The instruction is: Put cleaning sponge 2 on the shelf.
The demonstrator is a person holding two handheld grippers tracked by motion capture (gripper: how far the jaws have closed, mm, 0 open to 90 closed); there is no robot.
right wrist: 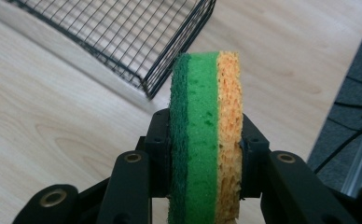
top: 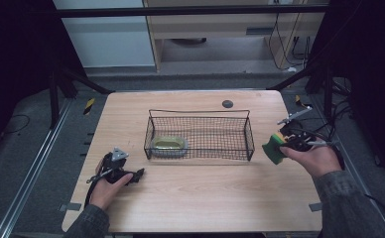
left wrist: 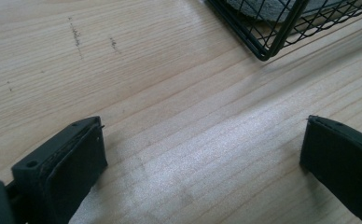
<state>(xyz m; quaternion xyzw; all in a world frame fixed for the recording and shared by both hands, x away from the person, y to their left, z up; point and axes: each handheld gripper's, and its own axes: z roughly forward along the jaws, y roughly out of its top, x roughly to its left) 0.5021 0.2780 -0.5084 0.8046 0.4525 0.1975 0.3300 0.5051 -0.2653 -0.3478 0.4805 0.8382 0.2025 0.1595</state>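
The right gripper (right wrist: 206,154) clamps its black fingers (right wrist: 158,140) on a green-and-yellow sponge (right wrist: 206,116), held on edge above the light wooden table (top: 205,193), right of the black wire basket (top: 200,135). The left gripper (left wrist: 202,158) has its fingers (left wrist: 72,163) spread wide, holding nothing, over bare table.

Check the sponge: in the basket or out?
Out. The sponge is clamped in the right gripper, right of the basket.

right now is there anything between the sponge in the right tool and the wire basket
Only the basket's own end wall. The right tool holds the sponge just off the wire basket's right end, with bare table between. The wall stands upright, so the sponge would likely have to go over it. A tin sits at the far left inside.
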